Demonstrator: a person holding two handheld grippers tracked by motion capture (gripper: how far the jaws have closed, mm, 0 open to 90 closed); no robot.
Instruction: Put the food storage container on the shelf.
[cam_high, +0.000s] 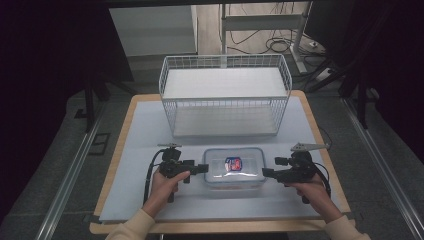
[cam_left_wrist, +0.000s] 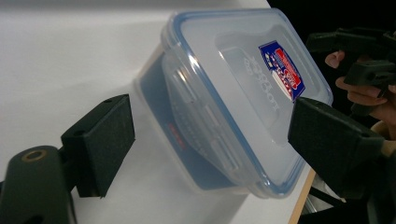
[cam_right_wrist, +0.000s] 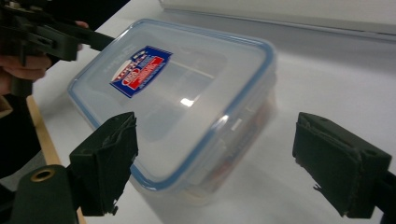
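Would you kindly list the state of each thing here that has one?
Plastic box: lid on, upright on the table.
Wire basket: upright, nothing inside.
Left gripper: open, at the box's left end.
Right gripper: open, at the box's right end.

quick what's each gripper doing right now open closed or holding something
Left gripper: open, jaws either side of the container's end, holding nothing.
Right gripper: open, holding nothing.
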